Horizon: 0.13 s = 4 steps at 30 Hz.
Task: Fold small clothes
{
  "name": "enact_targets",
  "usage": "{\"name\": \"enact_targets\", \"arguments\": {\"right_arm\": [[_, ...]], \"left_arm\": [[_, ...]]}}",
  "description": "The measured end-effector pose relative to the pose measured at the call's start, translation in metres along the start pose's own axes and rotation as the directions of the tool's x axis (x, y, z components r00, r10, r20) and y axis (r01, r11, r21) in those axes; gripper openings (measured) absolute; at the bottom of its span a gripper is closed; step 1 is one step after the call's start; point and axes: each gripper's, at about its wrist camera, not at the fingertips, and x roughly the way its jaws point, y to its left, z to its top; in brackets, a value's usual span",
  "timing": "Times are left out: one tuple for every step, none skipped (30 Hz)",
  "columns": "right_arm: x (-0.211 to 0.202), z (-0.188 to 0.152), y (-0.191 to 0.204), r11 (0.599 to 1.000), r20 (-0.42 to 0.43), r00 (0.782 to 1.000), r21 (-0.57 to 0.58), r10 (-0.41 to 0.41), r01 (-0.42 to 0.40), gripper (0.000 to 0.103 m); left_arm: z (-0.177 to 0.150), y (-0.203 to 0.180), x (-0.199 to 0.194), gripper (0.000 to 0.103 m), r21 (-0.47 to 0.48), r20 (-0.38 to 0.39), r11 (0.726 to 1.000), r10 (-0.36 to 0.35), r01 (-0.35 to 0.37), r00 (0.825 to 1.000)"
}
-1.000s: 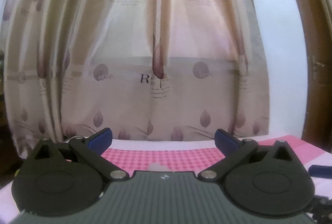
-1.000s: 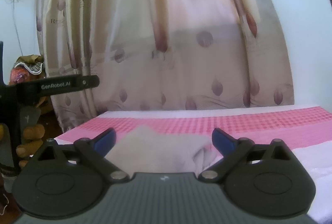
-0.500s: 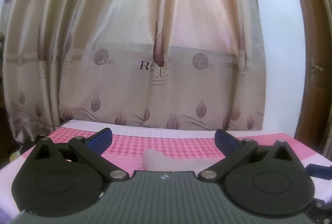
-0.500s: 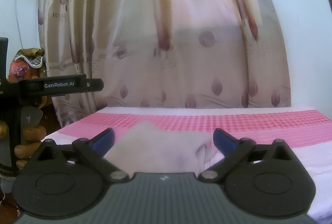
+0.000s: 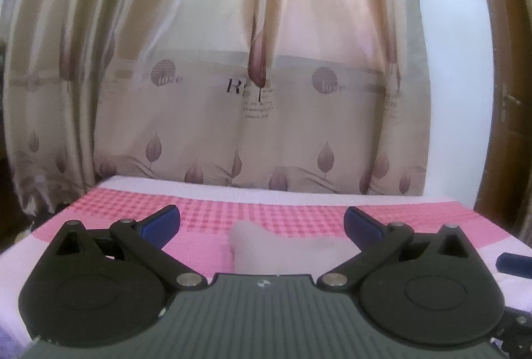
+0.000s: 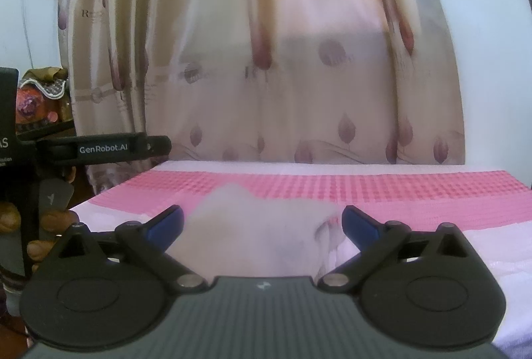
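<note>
Bed [image 5: 206,216] with pink checked cover, leaf-print curtain [image 5: 266,76] behind, white wall, brown door [image 5: 505,92] at right. Pale garment [image 6: 259,236] lies on bed between both hand-held grippers' fingers. Left hand-held gripper [image 5: 262,221] and right hand-held gripper [image 6: 262,221] spread wide, holding nothing.

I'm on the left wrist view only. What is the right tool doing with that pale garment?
Observer: The right tool is open, jaws wide, and the pale garment lies loose between them on the pink checked cloth.
Operator: What can you see of my left tool from that side?
Observer: The left tool is off to the left, and a hand has its fingers wrapped around the handle.
Operator: Anything past it?
Observer: A colourful bundle sits beyond the curtain's left edge.
</note>
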Motion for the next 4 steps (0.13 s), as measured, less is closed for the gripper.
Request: {"name": "enact_targets", "arguments": {"right_arm": [[-0.0002,-0.0002,0.0009,1.000,0.002,1.000,-0.003,-0.004,0.004,0.102],[-0.0006,-0.0002,0.0020,1.000,0.003,1.000,-0.009,-0.006,0.006,0.102],[-0.0008,-0.0002,0.0033,1.000,0.004,1.000,-0.016,-0.010,0.010,0.102],[-0.0009,-0.0002,0.0048,1.000,0.006,1.000,-0.024,-0.019,0.019,0.102]], "left_arm": [[-0.0006,0.0009,0.0004,0.103,-0.001,-0.001,1.000,-0.002,0.002,1.000],[-0.0015,0.0014,0.0006,0.103,-0.001,-0.002,1.000,-0.001,0.001,1.000],[-0.0013,0.0020,0.0011,0.103,-0.002,-0.005,1.000,0.000,0.000,1.000],[-0.0014,0.0026,0.0015,0.103,-0.003,-0.010,1.000,-0.007,0.007,1.000]]}}
